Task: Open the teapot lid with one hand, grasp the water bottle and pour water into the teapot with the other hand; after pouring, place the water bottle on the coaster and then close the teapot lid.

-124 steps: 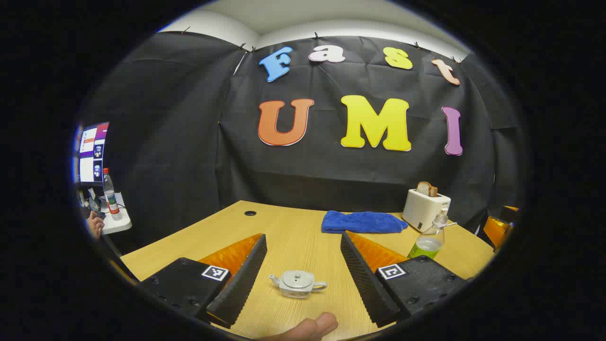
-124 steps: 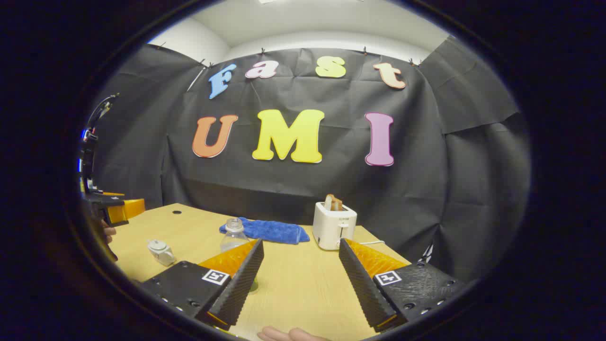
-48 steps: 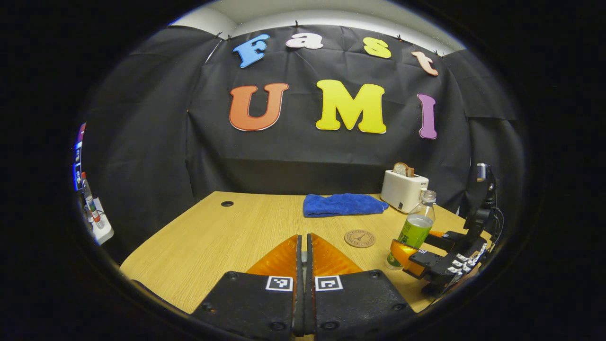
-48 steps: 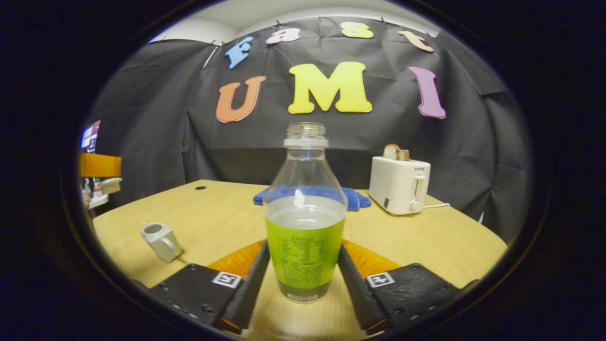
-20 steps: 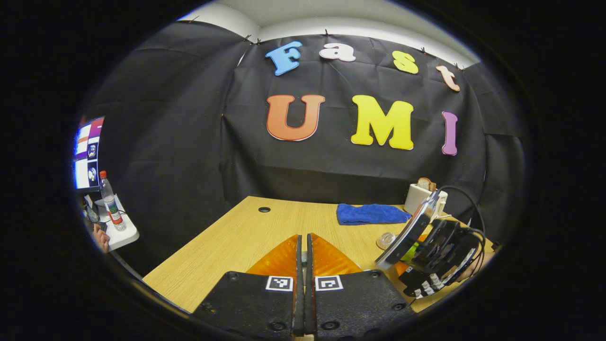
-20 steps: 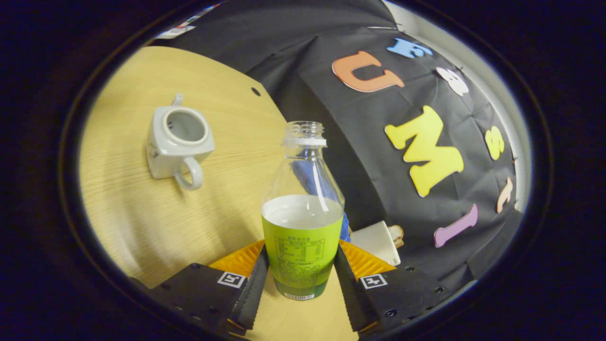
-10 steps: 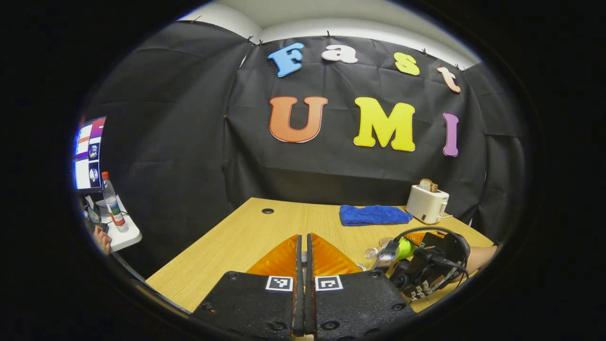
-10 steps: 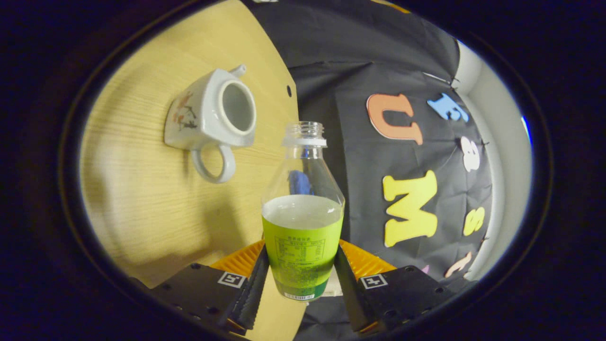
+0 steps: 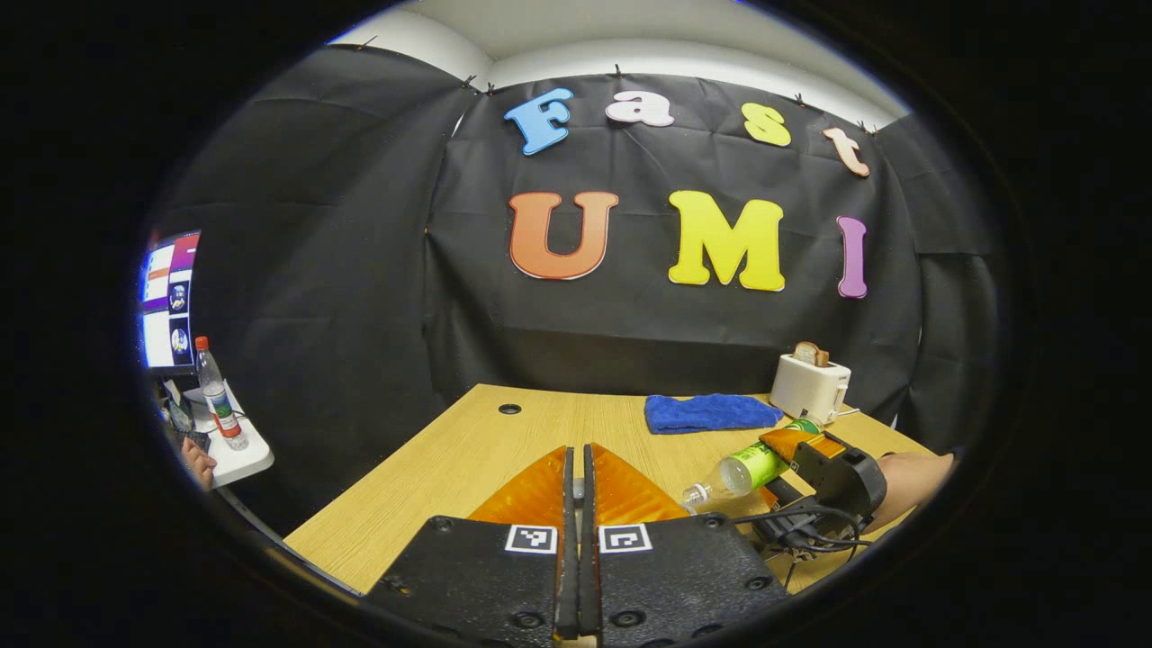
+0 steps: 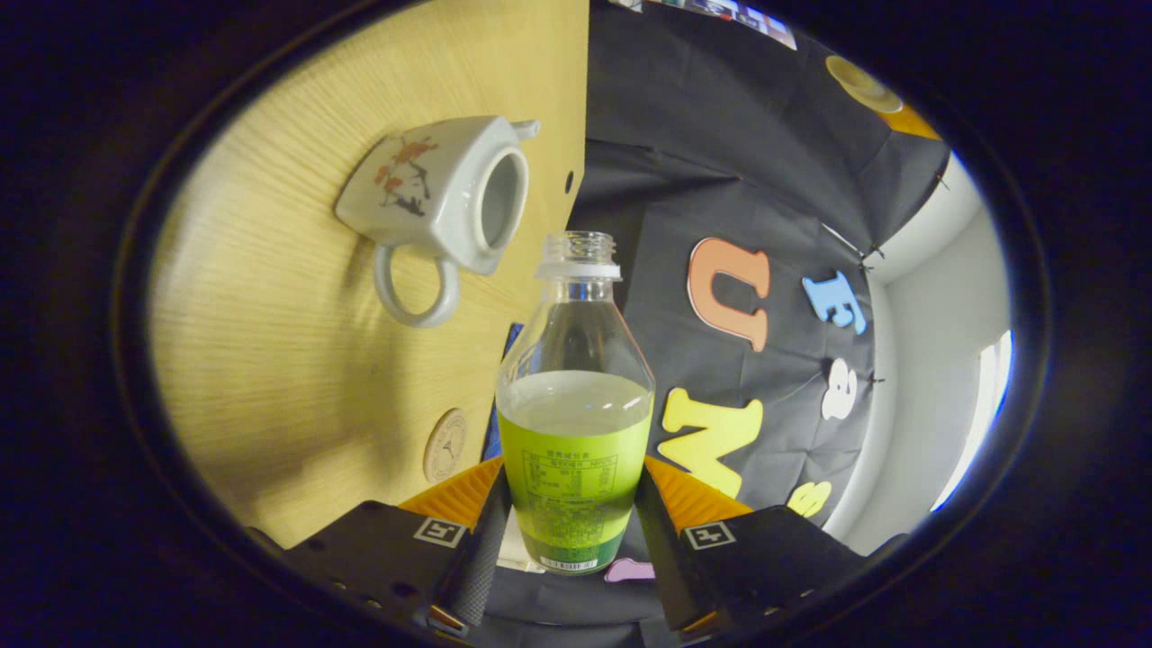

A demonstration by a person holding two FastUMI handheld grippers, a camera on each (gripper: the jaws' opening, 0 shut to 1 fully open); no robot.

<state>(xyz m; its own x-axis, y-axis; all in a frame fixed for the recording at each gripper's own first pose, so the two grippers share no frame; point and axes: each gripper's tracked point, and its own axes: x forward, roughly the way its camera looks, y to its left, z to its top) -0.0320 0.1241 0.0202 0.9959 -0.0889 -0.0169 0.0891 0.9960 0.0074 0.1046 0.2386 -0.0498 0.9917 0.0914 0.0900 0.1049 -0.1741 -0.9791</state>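
The white teapot (image 10: 432, 193) stands on the wooden table (image 10: 270, 360) with its round mouth uncovered. My right gripper (image 10: 569, 493) is shut on the green-labelled water bottle (image 10: 576, 423), rolled far over onto its side. The bottle's uncapped mouth sits just beside the teapot's opening, and I see no water leaving it. In the left gripper view the tipped bottle (image 9: 747, 466) points down and to the left. My left gripper (image 9: 579, 457) is shut, held up above the table. The pale teapot lid (image 10: 862, 83) shows by its fingers in the right gripper view. The round coaster (image 10: 445, 445) lies near the bottle's base.
A blue cloth (image 9: 711, 411) and a white toaster (image 9: 810, 387) sit at the back right of the table. A side shelf with a bottle (image 9: 214, 391) and a screen (image 9: 166, 301) stands off to the left, with a hand by it.
My right gripper has rolled further over, tipping the bottle closer to level and bringing its mouth nearer the teapot's opening. The left gripper has stayed shut and nearly still.
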